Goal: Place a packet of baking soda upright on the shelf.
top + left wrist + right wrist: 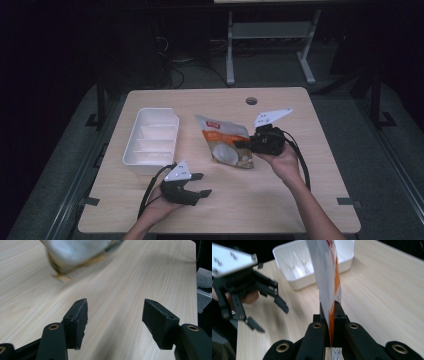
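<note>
Orange-and-white snack pouch is hanging pinched by R gripper, w/ L gripper waiting spread nearby, tray beyond.

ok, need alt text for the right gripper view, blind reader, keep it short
The right gripper has its black jaws shut on the edge of an orange and silver snack bag, held above a wooden table. Behind it sits a white divided tray; at left, a hand holds the left gripper, jaws open.
</note>
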Demonstrator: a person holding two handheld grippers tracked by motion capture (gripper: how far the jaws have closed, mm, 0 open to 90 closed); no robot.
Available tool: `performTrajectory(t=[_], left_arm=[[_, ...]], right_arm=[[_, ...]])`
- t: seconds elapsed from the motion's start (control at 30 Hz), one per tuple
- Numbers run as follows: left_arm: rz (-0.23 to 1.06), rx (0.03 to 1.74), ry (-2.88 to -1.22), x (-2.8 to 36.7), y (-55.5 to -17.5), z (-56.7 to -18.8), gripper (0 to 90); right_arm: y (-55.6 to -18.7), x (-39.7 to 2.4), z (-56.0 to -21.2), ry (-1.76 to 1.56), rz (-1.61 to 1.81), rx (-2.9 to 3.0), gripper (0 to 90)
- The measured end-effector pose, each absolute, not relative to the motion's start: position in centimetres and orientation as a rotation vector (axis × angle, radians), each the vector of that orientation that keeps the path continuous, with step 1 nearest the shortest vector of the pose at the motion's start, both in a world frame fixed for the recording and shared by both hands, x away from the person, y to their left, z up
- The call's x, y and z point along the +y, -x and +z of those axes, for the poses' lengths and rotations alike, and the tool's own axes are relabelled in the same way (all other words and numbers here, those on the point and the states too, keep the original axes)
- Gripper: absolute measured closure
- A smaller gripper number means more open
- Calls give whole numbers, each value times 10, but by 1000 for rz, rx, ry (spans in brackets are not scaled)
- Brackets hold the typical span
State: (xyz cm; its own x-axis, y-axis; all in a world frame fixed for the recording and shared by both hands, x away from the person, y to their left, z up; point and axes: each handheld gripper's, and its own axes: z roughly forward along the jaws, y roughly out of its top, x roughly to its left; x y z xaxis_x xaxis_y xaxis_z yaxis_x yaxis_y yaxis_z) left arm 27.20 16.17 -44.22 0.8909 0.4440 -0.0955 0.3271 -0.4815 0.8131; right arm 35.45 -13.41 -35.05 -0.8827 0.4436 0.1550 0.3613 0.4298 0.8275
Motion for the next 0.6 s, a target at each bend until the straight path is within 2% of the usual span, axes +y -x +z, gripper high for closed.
performTrajectory(t=[0.2, 0.6], left_arm=[[161, 550, -2126, 160, -271, -443, 285], [173, 532, -2141, 160, -271, -445, 269]], right_arm=[[-372, -122, -337, -715, 1498, 2572, 900], [-398, -81, -323, -659, 1510, 2593, 900]])
